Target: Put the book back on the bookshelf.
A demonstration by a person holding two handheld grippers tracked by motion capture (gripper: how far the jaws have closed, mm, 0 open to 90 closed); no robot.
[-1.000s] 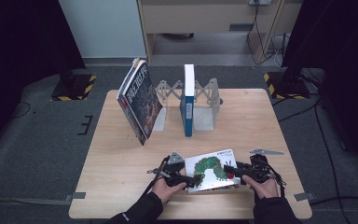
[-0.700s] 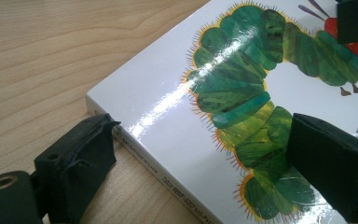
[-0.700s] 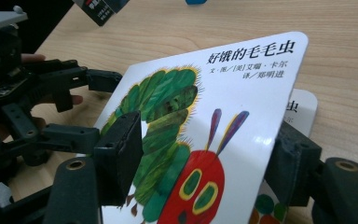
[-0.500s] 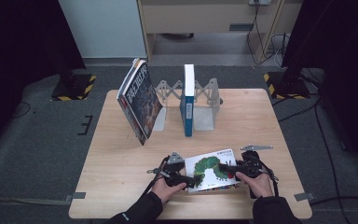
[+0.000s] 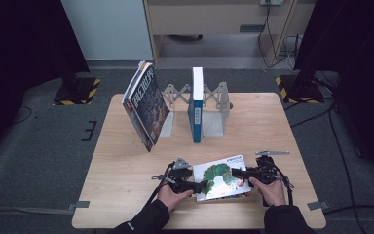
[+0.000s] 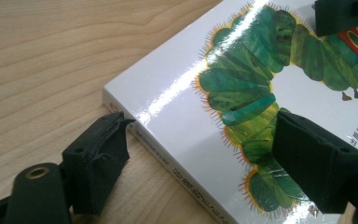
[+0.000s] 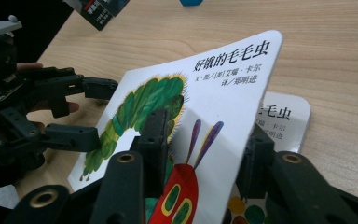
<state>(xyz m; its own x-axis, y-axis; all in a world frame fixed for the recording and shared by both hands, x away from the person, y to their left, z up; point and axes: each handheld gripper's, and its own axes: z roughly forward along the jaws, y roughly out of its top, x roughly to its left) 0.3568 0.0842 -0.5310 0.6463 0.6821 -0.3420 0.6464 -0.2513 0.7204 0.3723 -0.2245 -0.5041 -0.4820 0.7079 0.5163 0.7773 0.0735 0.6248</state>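
Picture book (image 5: 221, 176) lies flat near the counter (image 5: 126, 195) front edge. Right gripper (image 7: 200, 163) pinches the lifted front cover. Left gripper (image 6: 200, 154) gapes open around the spine edge, gripping nothing. Best pin that edge down, peeling the cover slowly.

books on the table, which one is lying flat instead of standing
The white caterpillar picture book at the near edge, between both tongs. The blue book stands upright in the rack, and the dark-covered book leans at the rack's left end.
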